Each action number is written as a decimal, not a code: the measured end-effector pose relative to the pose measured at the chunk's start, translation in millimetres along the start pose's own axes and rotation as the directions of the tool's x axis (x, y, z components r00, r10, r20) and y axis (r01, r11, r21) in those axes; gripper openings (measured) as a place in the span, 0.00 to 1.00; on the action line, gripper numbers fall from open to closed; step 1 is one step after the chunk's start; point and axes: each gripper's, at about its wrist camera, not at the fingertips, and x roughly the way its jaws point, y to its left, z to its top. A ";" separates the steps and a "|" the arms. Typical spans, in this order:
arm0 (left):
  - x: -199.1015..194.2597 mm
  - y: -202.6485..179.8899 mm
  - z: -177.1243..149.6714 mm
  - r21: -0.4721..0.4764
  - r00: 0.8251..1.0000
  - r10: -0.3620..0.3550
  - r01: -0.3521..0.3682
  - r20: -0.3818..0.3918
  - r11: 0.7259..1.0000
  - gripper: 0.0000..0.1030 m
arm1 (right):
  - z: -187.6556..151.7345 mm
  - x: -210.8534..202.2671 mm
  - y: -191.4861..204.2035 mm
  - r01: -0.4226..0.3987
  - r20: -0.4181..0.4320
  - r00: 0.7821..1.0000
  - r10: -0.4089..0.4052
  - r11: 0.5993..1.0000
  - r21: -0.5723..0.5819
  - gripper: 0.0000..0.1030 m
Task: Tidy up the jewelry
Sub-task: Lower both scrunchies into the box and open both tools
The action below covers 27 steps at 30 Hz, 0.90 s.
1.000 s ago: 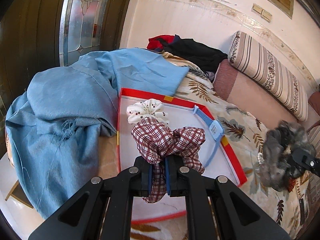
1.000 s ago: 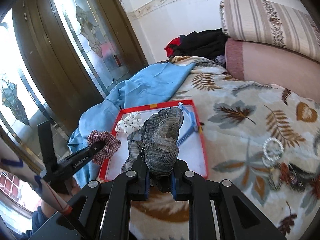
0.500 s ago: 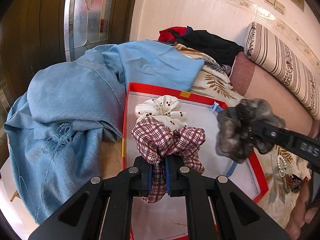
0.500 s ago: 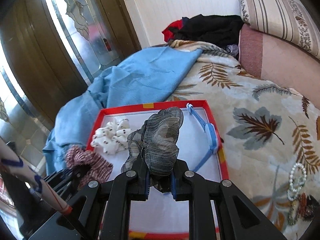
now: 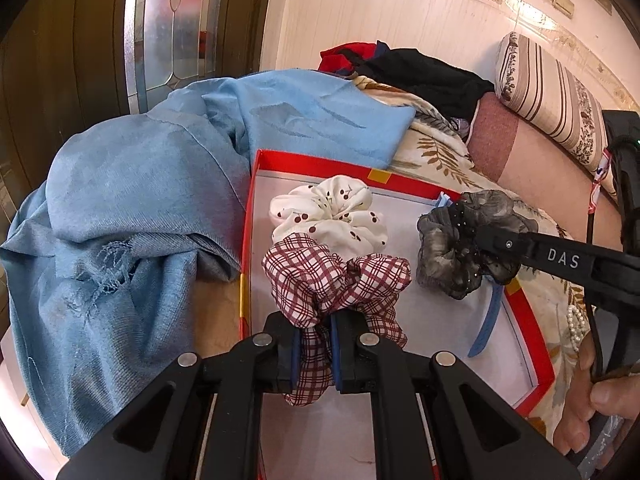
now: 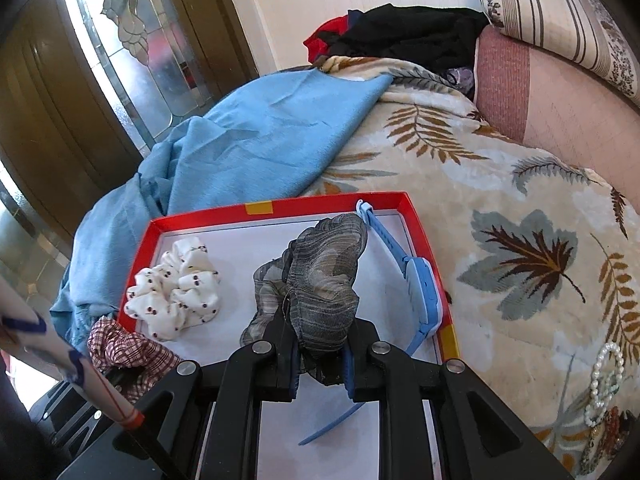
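Over the red-rimmed white cardboard tray [image 6: 420,216] on the bed, a soft, light maroon-checked fabric scrunchie [image 5: 332,280] is pinched by the closed jaws of the left gripper [image 5: 314,354], while a limp grey gauze scrunchie [image 6: 320,280], best taken by its bunched folds, is clamped in the right gripper [image 6: 320,364].

Matt black plastic forms the left hand-held gripper [image 5: 314,354], pinching a woven plaid cloth scrunchie [image 5: 334,280]. The grey scrunchie [image 6: 320,280] looks sheer and crinkled. The red tray [image 6: 328,203] is glossy card, the watch [image 6: 420,284] smooth blue plastic, the blanket [image 6: 520,248] plush.
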 end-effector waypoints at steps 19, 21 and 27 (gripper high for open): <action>-0.5 -7.7 -0.7 0.022 1.000 0.002 -0.002 0.022 1.000 0.24 | -0.9 9.1 -7.4 -0.004 -0.023 1.000 0.005 1.000 0.023 0.30; -2.3 -7.6 -0.7 0.021 1.000 0.004 -0.005 0.027 1.000 0.27 | -1.1 5.8 -6.6 -0.010 -0.018 1.000 0.010 1.000 0.023 0.39; -9.3 -7.9 1.3 0.020 0.999 0.004 -0.004 0.041 1.000 0.33 | 0.1 -6.5 -2.6 -0.018 -0.002 1.000 0.019 1.000 0.018 0.42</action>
